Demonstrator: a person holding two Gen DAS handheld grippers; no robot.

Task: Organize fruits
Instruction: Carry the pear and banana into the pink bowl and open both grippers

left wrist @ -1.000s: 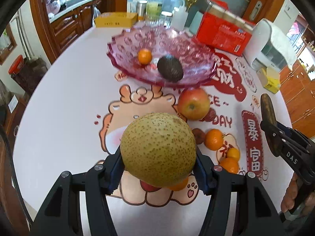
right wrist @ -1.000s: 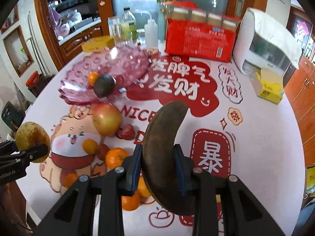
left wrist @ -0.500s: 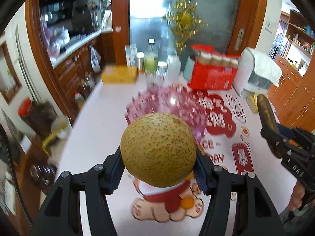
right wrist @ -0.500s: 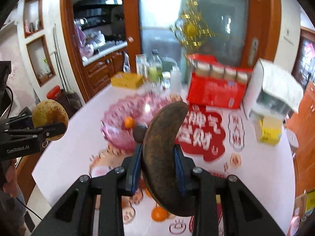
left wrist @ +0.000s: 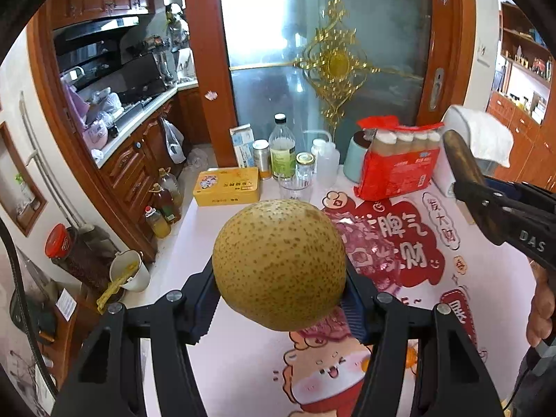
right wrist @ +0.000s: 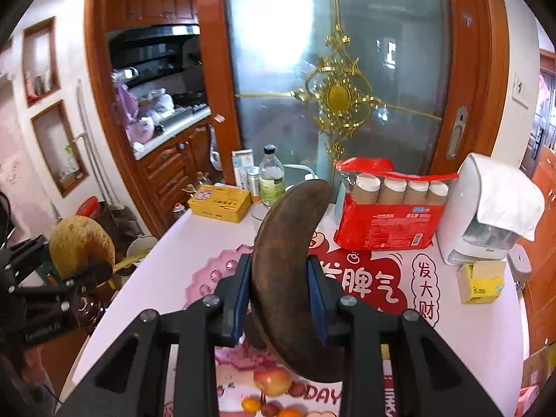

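Observation:
My left gripper [left wrist: 279,299] is shut on a round speckled yellow pear [left wrist: 279,264] and holds it high above the table. The pear also shows at the left of the right wrist view [right wrist: 81,246]. My right gripper [right wrist: 279,295] is shut on a dark brown overripe banana [right wrist: 288,271], also high over the table; the banana also shows at the right of the left wrist view [left wrist: 462,163]. The pink glass fruit bowl [right wrist: 212,274] lies below, mostly hidden behind both fruits. An apple [right wrist: 272,380] and small oranges [right wrist: 251,405] lie on the printed table mat.
At the table's far end stand a yellow tin [left wrist: 227,186], bottles and jars [left wrist: 282,156], a red pack of paper cups [right wrist: 389,222], a white dispenser [right wrist: 486,208] and a small yellow box [right wrist: 481,283]. Kitchen cabinets and floor clutter [left wrist: 128,271] lie to the left.
Both grippers have risen and tilted up with their fruit. The bowl and loose fruits have dropped low in view behind the pear and the banana. The grips are unchanged.

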